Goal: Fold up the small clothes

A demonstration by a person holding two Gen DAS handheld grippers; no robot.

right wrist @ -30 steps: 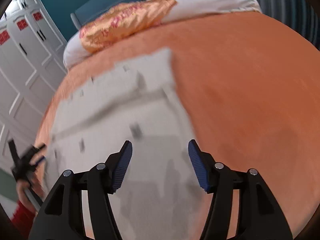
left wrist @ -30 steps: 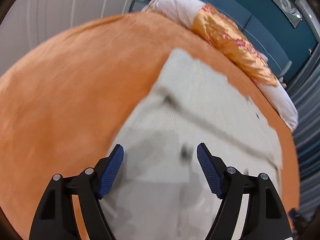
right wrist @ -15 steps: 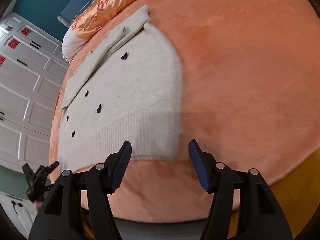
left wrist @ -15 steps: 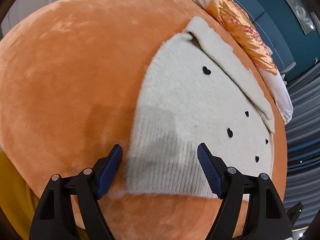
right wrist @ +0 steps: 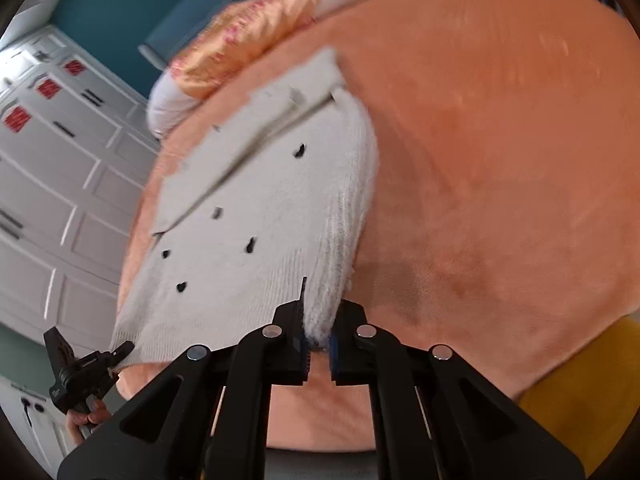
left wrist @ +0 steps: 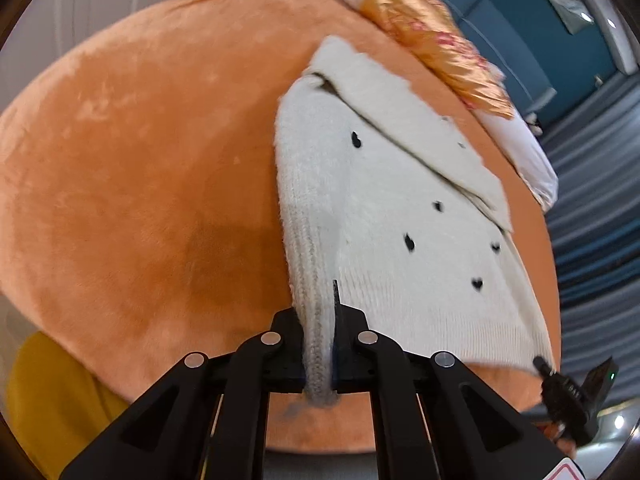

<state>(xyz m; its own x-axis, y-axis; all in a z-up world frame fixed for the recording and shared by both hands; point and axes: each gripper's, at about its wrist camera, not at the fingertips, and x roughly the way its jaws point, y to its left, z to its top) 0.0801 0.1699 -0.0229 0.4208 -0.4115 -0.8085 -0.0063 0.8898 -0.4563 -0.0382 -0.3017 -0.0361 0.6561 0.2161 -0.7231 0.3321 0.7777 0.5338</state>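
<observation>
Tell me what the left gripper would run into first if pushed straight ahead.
The cream sweater it already pinches: the left gripper would plough into its knit body, then probably the orange blanket beneath.

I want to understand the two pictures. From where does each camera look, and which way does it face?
Left wrist: sits on the left tongs, looks down across the bed; tongs shut on the sweater's left corner.
Right wrist: sits on the right tongs, same direction; shut on the right corner; the person's hand shows at the lower left.
Shared: sweater, bed, pillow, and each other's tongs.
</observation>
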